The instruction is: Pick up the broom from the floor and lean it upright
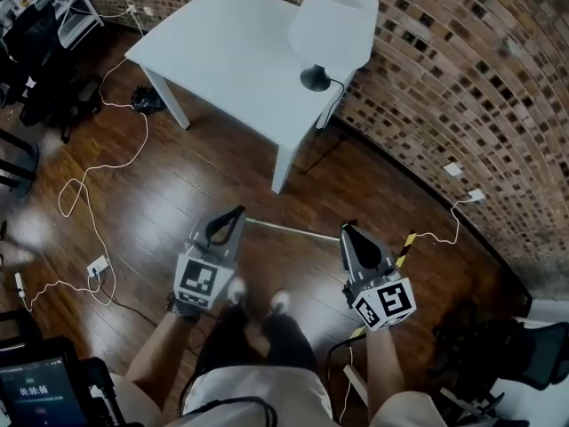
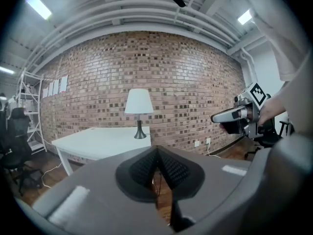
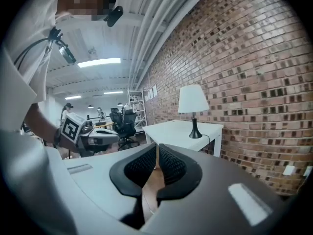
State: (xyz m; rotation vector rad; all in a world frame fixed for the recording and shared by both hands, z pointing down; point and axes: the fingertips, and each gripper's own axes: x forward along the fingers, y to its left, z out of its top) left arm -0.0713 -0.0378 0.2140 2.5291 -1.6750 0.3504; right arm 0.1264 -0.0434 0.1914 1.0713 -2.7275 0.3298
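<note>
The broom shows as a thin silver pole (image 1: pixel 293 229) lying on the dark wood floor, running left to right between my two grippers. A yellow-and-black striped stick (image 1: pixel 405 246) slants past the right one; I cannot tell whether it belongs to the broom. My left gripper (image 1: pixel 233 213) hangs over the pole's left end, and its jaws meet at the tips (image 2: pixel 157 151) with nothing in them. My right gripper (image 1: pixel 348 231) is over the pole's right end. Its jaws (image 3: pixel 157 155) stand a narrow slit apart and hold nothing. Both point nearly level toward the brick wall.
A white table (image 1: pixel 222 56) with a white lamp (image 1: pixel 331 25) stands ahead by the curved brick wall (image 1: pixel 462 87). White cables (image 1: pixel 89 185) and a power strip (image 1: pixel 98 265) lie on the floor at left. Black chairs stand far left and at bottom right (image 1: pixel 498 354). My shoes (image 1: pixel 258 299) are below the pole.
</note>
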